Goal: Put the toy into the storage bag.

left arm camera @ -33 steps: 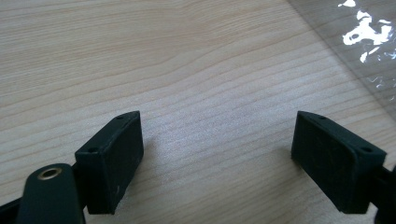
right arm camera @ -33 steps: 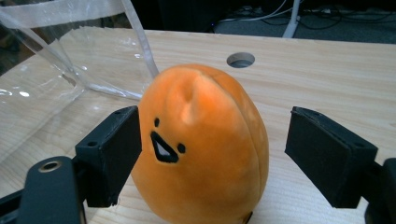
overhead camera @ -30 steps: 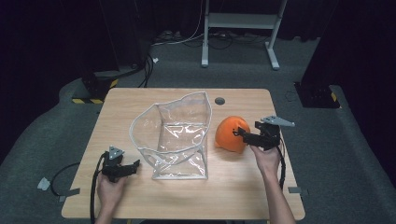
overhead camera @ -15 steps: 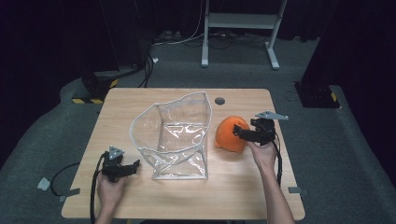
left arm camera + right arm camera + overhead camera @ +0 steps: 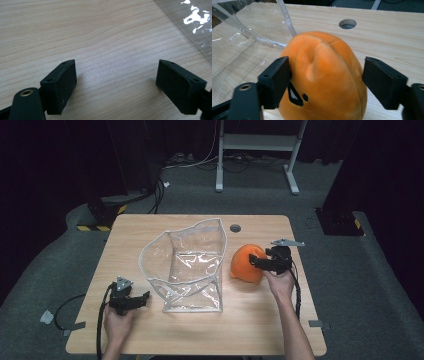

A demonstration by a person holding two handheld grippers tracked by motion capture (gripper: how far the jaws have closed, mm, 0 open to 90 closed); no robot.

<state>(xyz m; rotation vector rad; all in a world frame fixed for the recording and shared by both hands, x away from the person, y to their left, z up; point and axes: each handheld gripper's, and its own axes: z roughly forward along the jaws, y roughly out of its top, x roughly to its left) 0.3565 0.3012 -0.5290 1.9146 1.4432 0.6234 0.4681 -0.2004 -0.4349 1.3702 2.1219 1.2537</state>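
Note:
An orange plush toy (image 5: 244,264) with a small black face mark sits on the wooden table (image 5: 260,320), right of a clear plastic bag (image 5: 190,265) that stands open. My right gripper (image 5: 254,262) reaches in from the right with its jaws astride the plush (image 5: 324,62). The jaws have just been closing: one pad (image 5: 277,80) rests against the plush's side, and the other stands a hair off it. The plush is not squeezed. My left gripper (image 5: 145,296) rests open on the table at the bag's lower left corner, nothing between its pads (image 5: 60,87).
A round cable hole (image 5: 235,228) is in the table behind the plush. The bag's clear edge (image 5: 197,30) lies just beyond my left gripper. A white desk frame (image 5: 255,145) stands on the floor past the table. Cables trail from both grippers.
My right gripper has slid a little further left over the plush. The left hand and the bag have stayed put.

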